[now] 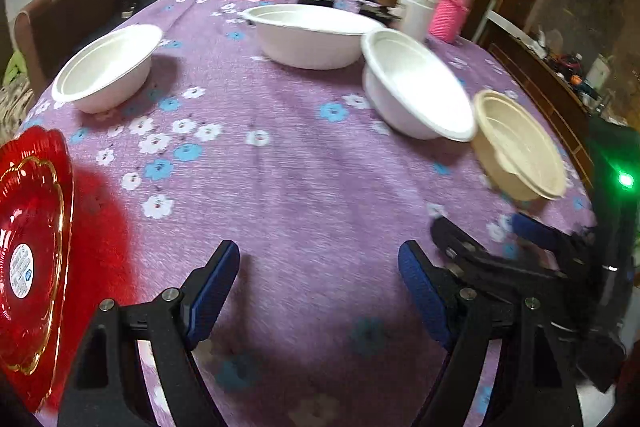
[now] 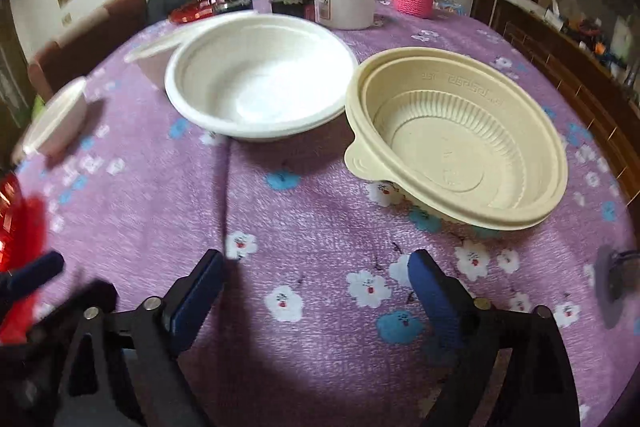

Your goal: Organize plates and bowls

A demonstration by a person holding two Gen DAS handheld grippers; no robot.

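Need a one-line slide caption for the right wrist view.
Open right gripper over the floral tablecloth, facing an empty white bowl and beige bowl.

Surface [image 1: 304, 187] cloth purple, white and blue flowers; white bowls [image 1: 308, 35]; beige bowl [image 2: 460, 143]; red plate [image 1: 32, 251], gold trim.

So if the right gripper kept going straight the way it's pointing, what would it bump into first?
Probably just the purple flowered tablecloth. The right gripper is open, empty and tilted down at bare cloth. The beige bowl sits beyond, off to the right, likely out of its line.
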